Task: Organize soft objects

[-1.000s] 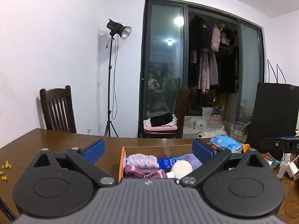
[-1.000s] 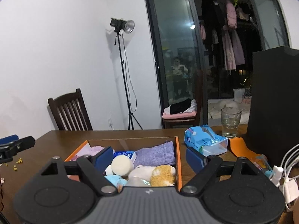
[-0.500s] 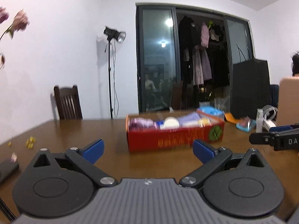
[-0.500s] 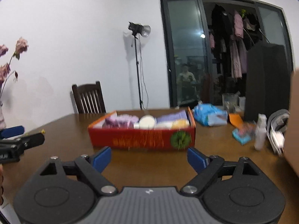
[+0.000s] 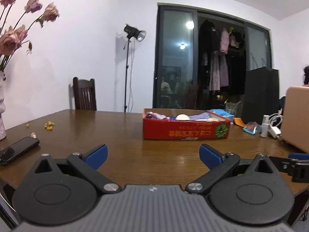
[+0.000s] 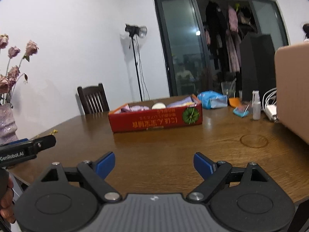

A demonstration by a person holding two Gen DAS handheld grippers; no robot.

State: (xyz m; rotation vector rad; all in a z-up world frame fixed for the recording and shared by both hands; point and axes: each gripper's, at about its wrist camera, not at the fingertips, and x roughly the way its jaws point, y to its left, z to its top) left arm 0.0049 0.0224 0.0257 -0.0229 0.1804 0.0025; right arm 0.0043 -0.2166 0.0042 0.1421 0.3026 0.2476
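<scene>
A red cardboard box (image 5: 185, 132) (image 6: 156, 120) stands on the wooden table (image 5: 125, 135) (image 6: 173, 150) and holds several soft things: purple cloths, a white ball (image 5: 182, 117) (image 6: 158, 106) and a yellowish plush. My left gripper (image 5: 153, 155) is open and empty, low over the table's near edge, well short of the box. My right gripper (image 6: 154, 163) is open and empty, also near the front edge. Each gripper shows at the side of the other's view.
A blue tissue pack (image 6: 211, 99), a glass (image 6: 227, 89), a spray bottle (image 6: 256, 105), a white charger and cables (image 6: 271, 108), a black box (image 6: 256, 65) and a tan case (image 6: 293, 89) stand right. A vase of dried roses (image 6: 7, 121) and a phone (image 5: 17, 149) are left.
Both grippers have pulled back and down from above the box to the table's near edge. The box now lies far ahead and is seen from the side.
</scene>
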